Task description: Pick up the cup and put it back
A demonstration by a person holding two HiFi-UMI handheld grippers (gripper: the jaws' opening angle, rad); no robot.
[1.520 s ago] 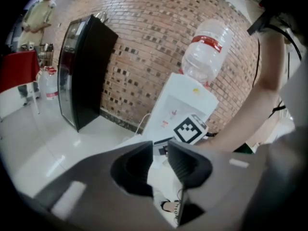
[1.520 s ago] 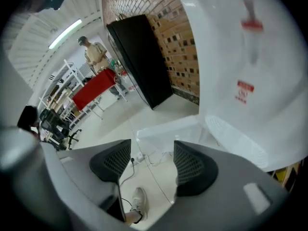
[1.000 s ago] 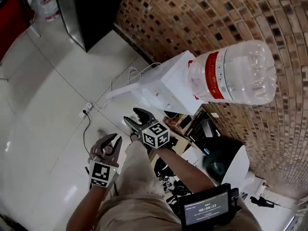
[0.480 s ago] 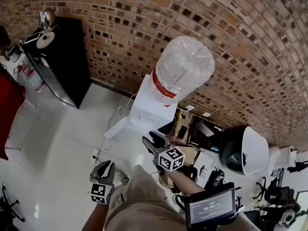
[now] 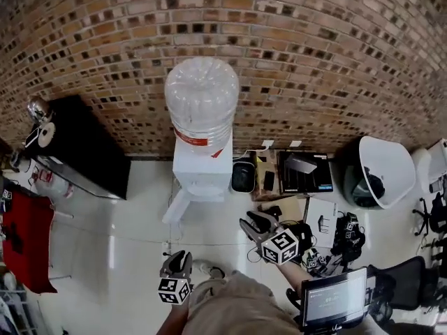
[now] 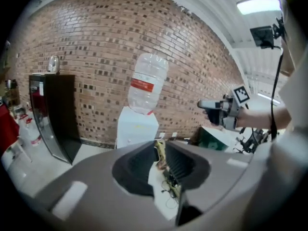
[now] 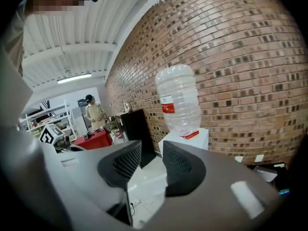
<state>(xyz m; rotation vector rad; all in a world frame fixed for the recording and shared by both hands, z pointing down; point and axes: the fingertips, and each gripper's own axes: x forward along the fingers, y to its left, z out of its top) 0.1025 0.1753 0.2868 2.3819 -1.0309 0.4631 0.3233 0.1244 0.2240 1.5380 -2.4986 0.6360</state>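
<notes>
A: Look at the left gripper. Down low, over the shiny white floor. Open or closed?

B: Open just a crack. Only a thin gap between the fingers, nothing in it, just floor showing through.

A: And the right gripper?

B: Up a bit higher, to the right of the other one, pointing toward the brick wall. Just been closing, but not shut — a small gap left, and nothing held there either.

A: So where to find the cup?

B: Cannot tell. Not in either gripper. Can see a small shiny thing on top of the black cabinet, far left by the wall, but too small to say what.

A: What else to see?

B: Straight ahead, a big clear water bottle with a red band, stuck upside down on a white stand against the wall. To the right of the stand, some dark boxes on the floor. Far left, a red table. From the right gripper's side, a person standing by that red table, far off. And down at the bottom right, a little screen near the right arm.

A: Anything on the grippers?

B: A cube with black and white squares on each one — part of the gripper. Well apart from the bottle, both of them.
</notes>
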